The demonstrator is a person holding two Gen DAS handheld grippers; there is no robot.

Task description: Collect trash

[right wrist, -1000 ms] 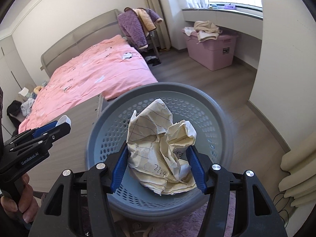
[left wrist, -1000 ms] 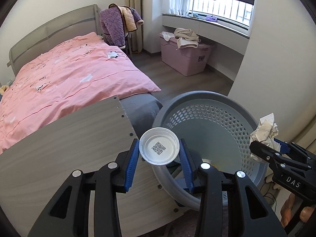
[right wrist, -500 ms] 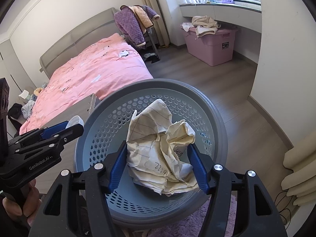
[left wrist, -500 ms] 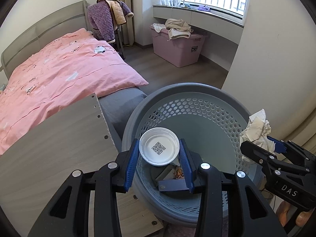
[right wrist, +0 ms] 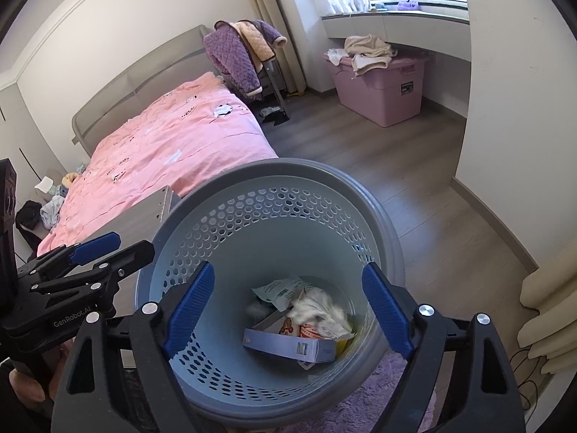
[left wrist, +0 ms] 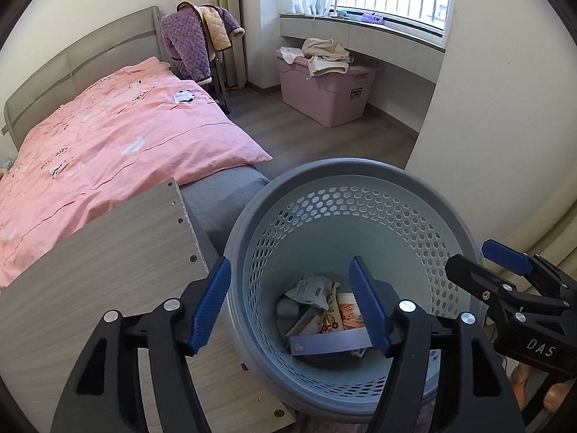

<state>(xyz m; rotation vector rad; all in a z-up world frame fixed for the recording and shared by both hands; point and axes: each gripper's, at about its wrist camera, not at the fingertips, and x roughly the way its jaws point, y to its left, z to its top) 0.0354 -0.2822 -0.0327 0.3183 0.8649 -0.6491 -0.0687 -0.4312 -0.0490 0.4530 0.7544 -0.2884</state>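
A grey perforated waste basket (left wrist: 342, 166) (right wrist: 288, 164) stands right below both grippers. My left gripper (left wrist: 288, 263) hangs over its left side, its jaws opening with nothing between them. Over the middle of the basket my right gripper (right wrist: 288, 267) is opening too and holds nothing. At the bottom lie a crumpled sheet of paper (right wrist: 317, 310), a flat blue-and-white box (right wrist: 285, 346) (left wrist: 328, 342), a printed wrapper (left wrist: 313, 288) and a pale round shape (left wrist: 287, 306). Each gripper shows in the other's view, the right gripper (left wrist: 505, 263) at the right edge and the left gripper (right wrist: 108, 249) at the left edge.
A wood-grain board (left wrist: 108, 252) lies left of the basket, touching its rim. Beyond it is a bed with a pink duvet (left wrist: 108, 144). A white wall corner (left wrist: 487, 144) stands close on the right. A pink storage box (left wrist: 331, 93) sits under the window. A purple rug (right wrist: 360, 407) lies under the basket.
The white cup has left my left gripper and the crumpled paper has left my right gripper. The paper now lies in the basket. Both sets of jaws have spread apart.
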